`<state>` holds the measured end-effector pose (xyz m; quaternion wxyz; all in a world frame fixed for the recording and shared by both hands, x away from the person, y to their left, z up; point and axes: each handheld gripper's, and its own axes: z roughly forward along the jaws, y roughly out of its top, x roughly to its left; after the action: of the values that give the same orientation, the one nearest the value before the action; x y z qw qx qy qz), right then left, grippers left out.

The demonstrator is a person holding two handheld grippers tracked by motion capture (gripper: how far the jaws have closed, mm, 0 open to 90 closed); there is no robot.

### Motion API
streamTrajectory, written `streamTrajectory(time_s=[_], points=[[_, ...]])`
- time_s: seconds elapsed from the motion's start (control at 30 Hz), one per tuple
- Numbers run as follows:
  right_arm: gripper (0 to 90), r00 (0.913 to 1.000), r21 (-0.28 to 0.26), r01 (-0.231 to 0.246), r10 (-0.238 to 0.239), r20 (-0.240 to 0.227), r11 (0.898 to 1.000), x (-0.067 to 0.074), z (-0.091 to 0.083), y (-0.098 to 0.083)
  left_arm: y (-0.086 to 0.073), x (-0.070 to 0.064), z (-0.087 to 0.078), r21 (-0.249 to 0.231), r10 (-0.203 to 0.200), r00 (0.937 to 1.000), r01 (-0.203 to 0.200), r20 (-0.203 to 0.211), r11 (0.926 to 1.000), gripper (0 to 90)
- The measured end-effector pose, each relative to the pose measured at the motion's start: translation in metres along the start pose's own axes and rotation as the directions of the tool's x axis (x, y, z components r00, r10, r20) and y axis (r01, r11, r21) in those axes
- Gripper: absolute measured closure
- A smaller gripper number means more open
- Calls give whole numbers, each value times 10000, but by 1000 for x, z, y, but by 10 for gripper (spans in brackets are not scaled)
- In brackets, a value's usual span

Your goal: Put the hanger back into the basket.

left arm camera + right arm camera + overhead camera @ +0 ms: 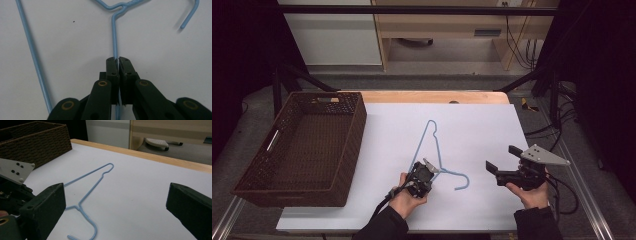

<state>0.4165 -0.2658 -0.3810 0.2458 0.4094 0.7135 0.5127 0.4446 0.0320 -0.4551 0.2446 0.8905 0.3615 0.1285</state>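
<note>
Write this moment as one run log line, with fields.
left gripper: shut on blue wire hanger | right gripper: open, holding nothing | wicker basket: left of hanger

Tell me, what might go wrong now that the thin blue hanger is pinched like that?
The left gripper clamps only one thin wire of the blue hanger, so lifted, it could swivel or slip. Its hook lies near the open right gripper and might snag there. The basket rim could catch it.
</note>
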Motion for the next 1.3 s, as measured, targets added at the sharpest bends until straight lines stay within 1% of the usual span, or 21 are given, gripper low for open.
streamTrajectory(time_s=[0.1,0.17,0.2,0.4,0.47,0.53,0.57,0.6,0.8,1.03,1.07,1.13,1.17,1.2,1.23,1.3], points=[[31,10000,6,7,-7,-19,10000,0,0,0,0,1,-1,-2,53,10000,-53,1,10000,871],[31,10000,20,16,-16,-34,10000,0,0,0,-1,3,-4,-127,54,10000,-53,30,9999,871],[31,10000,40,61,-61,-53,10000,0,1,0,-1,5,-6,-171,82,10000,-81,46,9998,871],[33,10000,157,44,-43,-82,9999,0,3,-2,-3,13,-22,-600,-41,9996,56,262,9982,871],[34,9999,188,65,-63,-108,9998,1,5,-3,-4,17,-27,-649,-61,9994,82,328,9979,872],[36,9999,236,84,-81,-129,9997,2,6,-3,-5,18,-28,-710,-79,9995,101,308,9974,872],[35,9999,278,90,-86,-144,9996,2,7,-4,-7,21,-31,-807,-110,9992,141,381,9966,872],[36,9999,307,99,-95,-140,9995,2,8,-4,-7,22,-33,-807,-102,9992,133,396,9967,872],[43,9995,438,199,-189,-234,9988,5,13,-6,-12,24,-39,-979,-6,9988,54,490,9952,873],[54,9990,620,294,-271,-365,9976,8,19,-9,-14,25,-43,-1171,-32,9985,97,551,9931,873],[54,9991,646,289,-267,-342,9975,8,20,-10,-14,25,-43,-1230,-31,9987,92,500,9924,873],[62,9988,675,329,-304,-377,9972,9,21,-11,-14,26,-45,-1205,-68,9983,137,577,9926,873],[68,9987,681,306,-278,-424,9972,9,22,-11,-14,27,-45,-1281,-93,9983,166,573,9916,873],[74,9987,678,264,-234,-451,9974,8,22,-12,-14,27,-46,-1287,-86,9985,154,536,9916,873],[76,9987,681,172,-139,-483,9975,8,23,-13,-14,28,-46,-1298,-132,9982,207,582,9913,873],[81,9985,799,110,-67,-541,9967,7,26,-16,-14,29,-47,-1256,-113,9982,187,591,9919,873]])
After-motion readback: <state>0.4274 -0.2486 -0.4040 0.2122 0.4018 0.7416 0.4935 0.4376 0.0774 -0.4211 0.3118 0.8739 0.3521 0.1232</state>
